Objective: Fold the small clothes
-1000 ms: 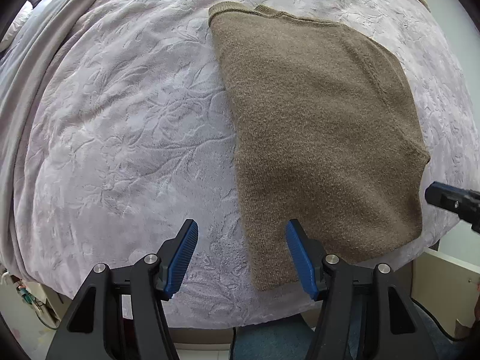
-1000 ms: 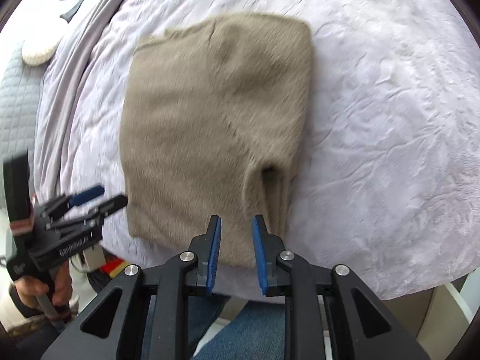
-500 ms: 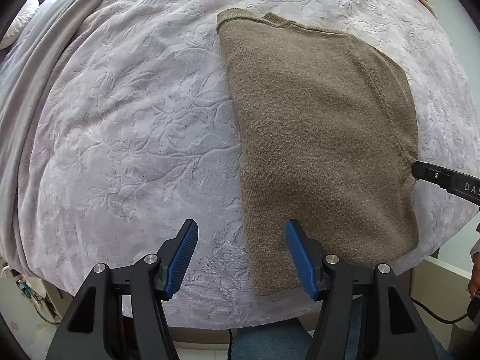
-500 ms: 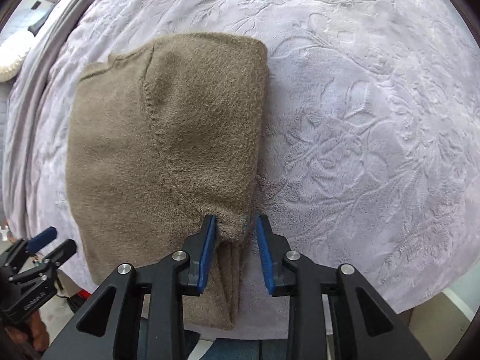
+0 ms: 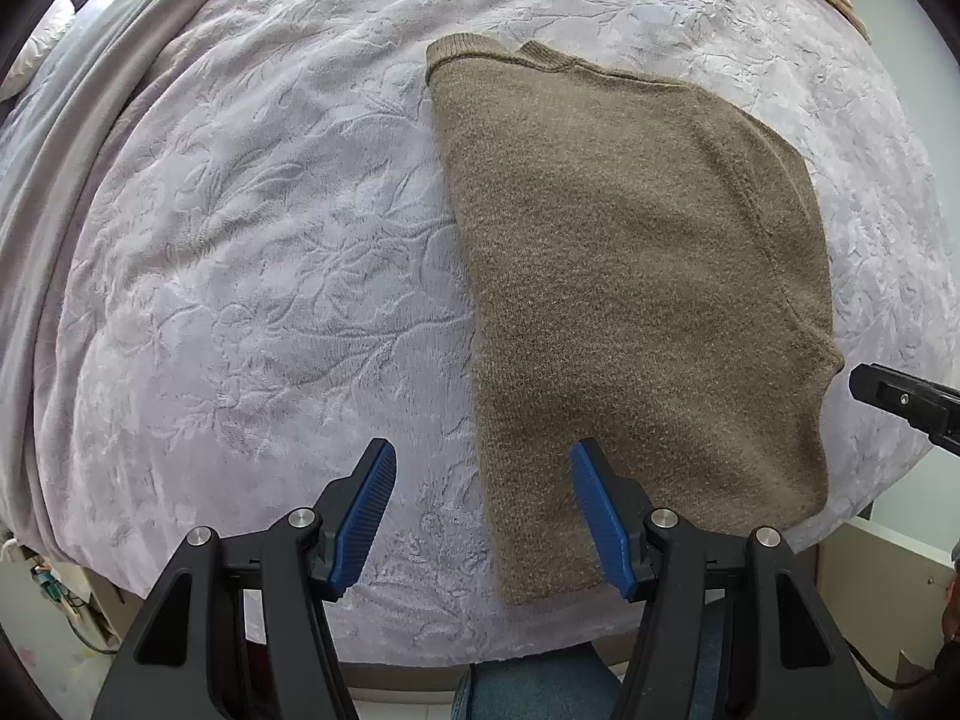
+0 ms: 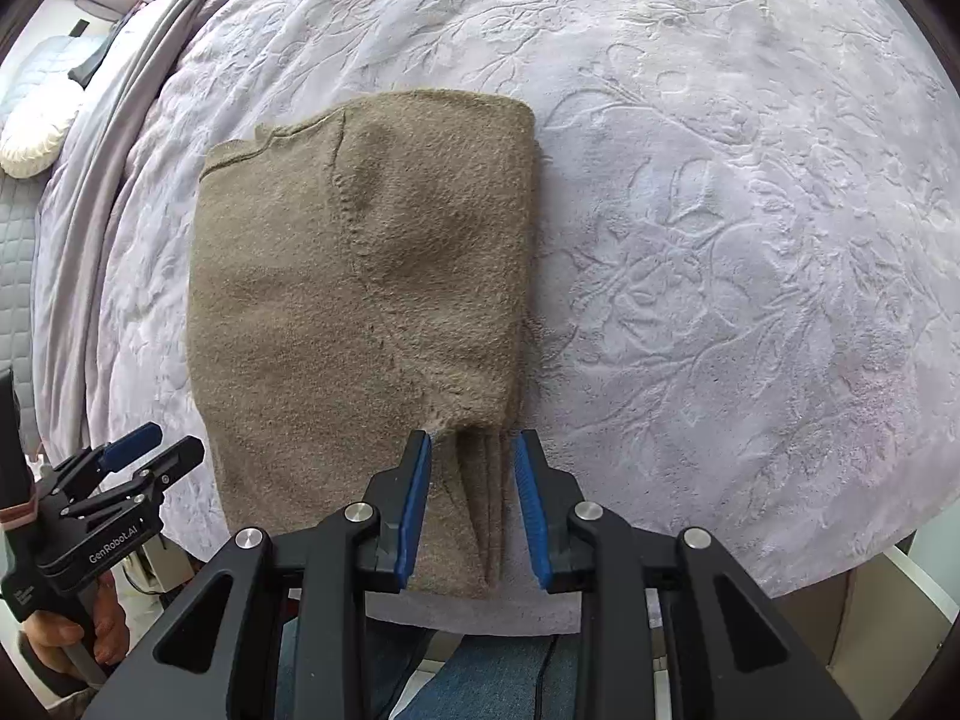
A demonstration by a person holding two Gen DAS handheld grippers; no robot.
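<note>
A: Where is the sweater (image 5: pixel 636 300) now?

B: It lies flat on the blanket (image 5: pixel 240 276), near the front edge of the bed, already folded narrow. My right gripper (image 6: pixel 473 498) has its jaws partly open, one on each side of the folded layers at the near right corner, and it holds nothing yet. My left gripper (image 5: pixel 483 516) is wide open and empty, over the near left corner.

A: What can go wrong from here?

B: I think three things. If I close the right jaws too high, I take only the top layers and the lower ones stay on the bed, so the fold opens. If the left gripper closes too low, it can catch the soft blanket together with the sweater, and the blanket will come up with it.

A: And the third?

B: The sweater is close to the bed edge. If one side is lifted before the other, the knit can stretch and slide off toward my legs
</note>
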